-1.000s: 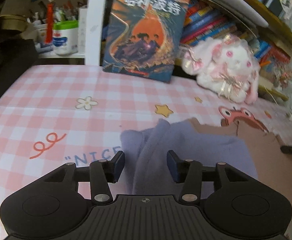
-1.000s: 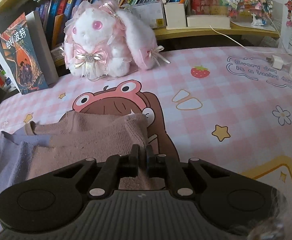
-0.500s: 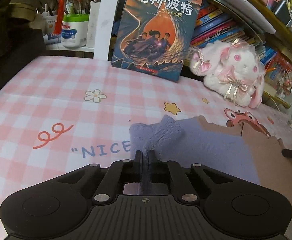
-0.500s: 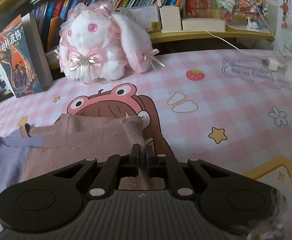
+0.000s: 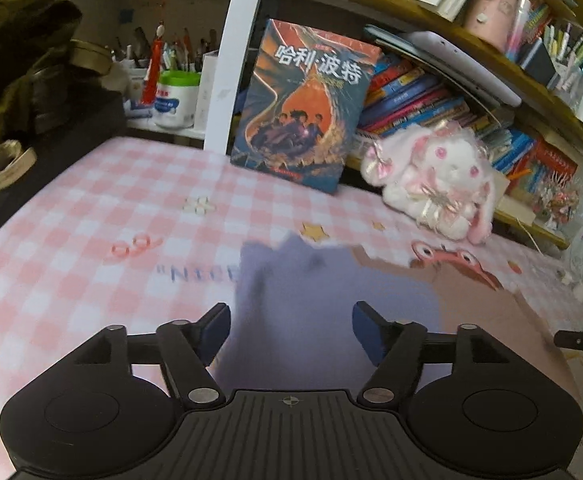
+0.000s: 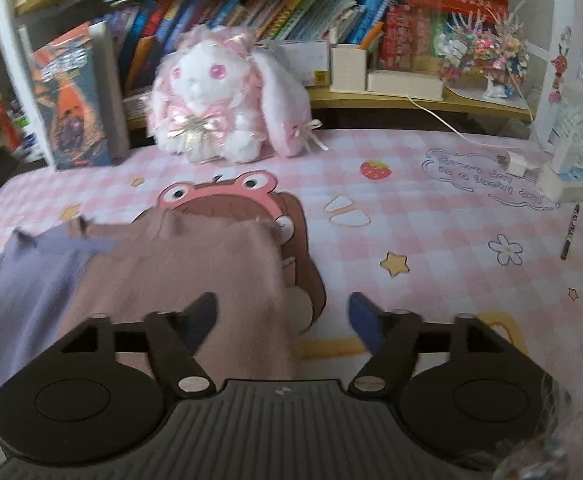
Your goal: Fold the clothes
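A two-tone knit garment lies on the pink checked table mat, purple on its left half [image 5: 323,320] and dusty pink on its right half [image 6: 211,276]. In the left wrist view my left gripper [image 5: 289,332] is open, its fingers either side of the purple cloth and holding nothing. In the right wrist view my right gripper [image 6: 283,316] is open above the pink half's right edge, holding nothing. The purple half also shows at the left of the right wrist view [image 6: 31,280]. The near part of the garment is hidden under both grippers.
A white and pink plush rabbit [image 6: 223,96] and an upright book [image 5: 303,104] stand at the back of the mat [image 5: 71,240], before bookshelves. A charger and white power strip [image 6: 563,176], a pencil [image 6: 569,232] and a small block lie at the right edge.
Both grippers have opened and let go of the garment, which has dropped back on the mat. Both have drawn back and lifted a little. The left one had shut on the purple cloth half a second ago.
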### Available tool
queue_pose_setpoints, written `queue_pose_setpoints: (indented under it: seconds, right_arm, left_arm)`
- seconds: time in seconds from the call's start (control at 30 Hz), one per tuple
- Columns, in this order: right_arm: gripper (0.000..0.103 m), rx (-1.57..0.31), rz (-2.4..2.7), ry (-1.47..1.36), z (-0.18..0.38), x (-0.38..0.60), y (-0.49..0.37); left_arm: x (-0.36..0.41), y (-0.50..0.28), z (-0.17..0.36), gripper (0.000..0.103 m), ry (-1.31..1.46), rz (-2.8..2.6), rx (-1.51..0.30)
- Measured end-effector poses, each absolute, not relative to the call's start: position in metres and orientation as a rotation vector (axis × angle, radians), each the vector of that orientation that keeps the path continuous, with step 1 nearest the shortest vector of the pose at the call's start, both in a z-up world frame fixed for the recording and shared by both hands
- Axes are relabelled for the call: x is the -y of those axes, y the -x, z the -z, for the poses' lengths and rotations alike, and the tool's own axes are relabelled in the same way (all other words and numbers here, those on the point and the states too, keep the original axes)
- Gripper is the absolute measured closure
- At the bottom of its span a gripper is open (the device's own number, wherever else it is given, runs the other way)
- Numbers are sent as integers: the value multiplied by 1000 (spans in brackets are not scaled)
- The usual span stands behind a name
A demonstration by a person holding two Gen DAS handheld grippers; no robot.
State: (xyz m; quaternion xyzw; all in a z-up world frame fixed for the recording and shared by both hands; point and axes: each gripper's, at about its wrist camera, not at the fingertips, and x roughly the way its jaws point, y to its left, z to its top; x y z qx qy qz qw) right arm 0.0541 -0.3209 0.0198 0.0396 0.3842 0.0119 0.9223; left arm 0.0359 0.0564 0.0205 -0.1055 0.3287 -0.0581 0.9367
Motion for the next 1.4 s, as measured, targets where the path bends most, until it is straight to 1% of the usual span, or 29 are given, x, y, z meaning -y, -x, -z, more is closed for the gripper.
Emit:
queue_pose_setpoints:
  seconds: [0.07,0.13,0.2,0.23,0.43,0.7,0.93,1.13,1.4]
  right_arm:
    - [19,-787,-44,-53,-18,321,-43]
    - [16,-784,-73,-34,-16,322,-32]
    - [10,-783,-118,-10,-13,324,-19]
    - [9,-783,-145,7,-11,325,-12]
    - [9,-789,-287,67,-5,336,23]
    - [8,-792,-405,119,-9,345,48]
    - [7,-799,-430,123,-9,342,57]
    - [7,-803,-409,120,-9,334,59]
    - [7,-840,-337,92,-5,315,58]
  left_arm:
    - [-40,-17,-20,28,233,85,-673]
    - [-22,2,-18,24,247,42,-674]
    - [-3,21,-17,20,252,-4,-677]
    - [6,30,-16,18,255,-27,-678]
    - [58,82,-11,16,296,-157,-689]
    - [83,111,-13,16,316,-189,-715]
    - [81,119,-10,16,375,-170,-752]
    - [68,109,0,16,400,-92,-798]
    - [43,86,5,16,349,-74,-832]
